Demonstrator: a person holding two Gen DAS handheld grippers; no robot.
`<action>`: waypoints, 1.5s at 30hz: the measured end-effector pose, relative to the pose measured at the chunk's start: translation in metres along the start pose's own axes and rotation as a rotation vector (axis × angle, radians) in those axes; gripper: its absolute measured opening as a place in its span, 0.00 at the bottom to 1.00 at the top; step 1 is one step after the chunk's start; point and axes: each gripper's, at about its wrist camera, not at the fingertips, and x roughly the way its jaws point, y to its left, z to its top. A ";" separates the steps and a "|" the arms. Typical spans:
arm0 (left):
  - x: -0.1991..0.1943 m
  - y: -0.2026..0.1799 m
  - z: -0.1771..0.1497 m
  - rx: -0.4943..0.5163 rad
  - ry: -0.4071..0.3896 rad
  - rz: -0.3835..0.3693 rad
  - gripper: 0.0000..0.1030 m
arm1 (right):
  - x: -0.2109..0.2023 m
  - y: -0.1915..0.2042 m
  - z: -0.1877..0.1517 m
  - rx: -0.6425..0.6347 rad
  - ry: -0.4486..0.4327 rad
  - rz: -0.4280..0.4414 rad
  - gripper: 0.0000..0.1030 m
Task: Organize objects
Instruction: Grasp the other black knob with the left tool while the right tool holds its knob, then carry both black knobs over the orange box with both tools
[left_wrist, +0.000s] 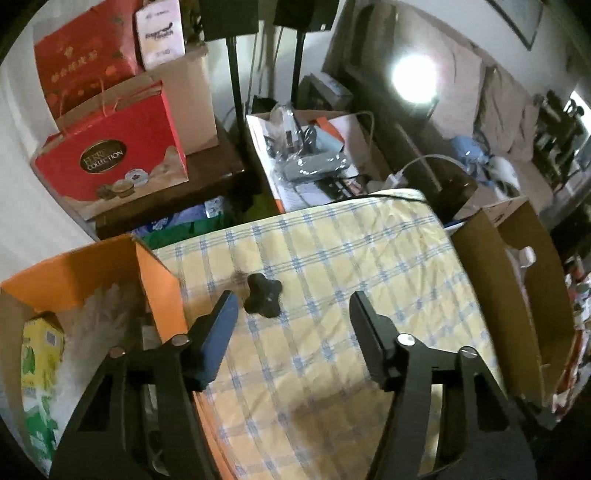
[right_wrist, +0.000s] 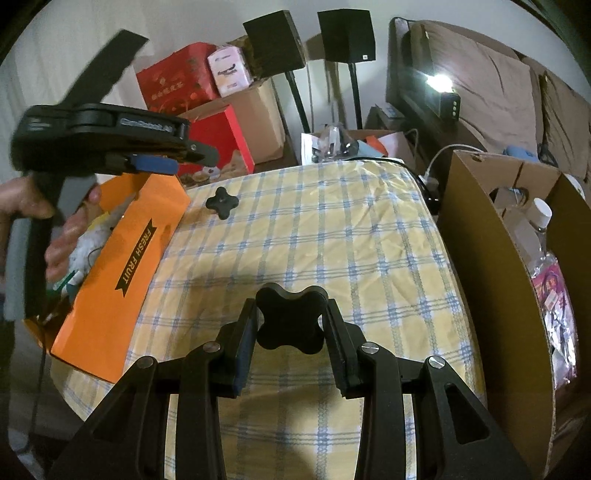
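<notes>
right gripper jaws clamp one black knob; left gripper jaws half open, empty, second knob just ahead near the counter's left edge.

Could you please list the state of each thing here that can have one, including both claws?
Left claw: open, nothing between its fingers.
Right claw: shut on a black knob, held above the cloth.
Second black knob: lying loose on the checked cloth.
Orange box: open at the top, items inside.
Brown carton: open, holding a bottle.
</notes>
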 end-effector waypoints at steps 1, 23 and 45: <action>0.005 -0.001 0.002 0.012 0.007 0.019 0.51 | 0.000 -0.001 0.000 0.001 0.001 0.000 0.34; 0.092 -0.009 0.006 0.110 0.256 0.183 0.37 | 0.019 -0.010 0.003 0.000 0.031 0.004 0.34; 0.029 -0.012 -0.009 0.023 0.104 0.017 0.29 | 0.012 -0.009 0.014 0.017 0.025 0.008 0.34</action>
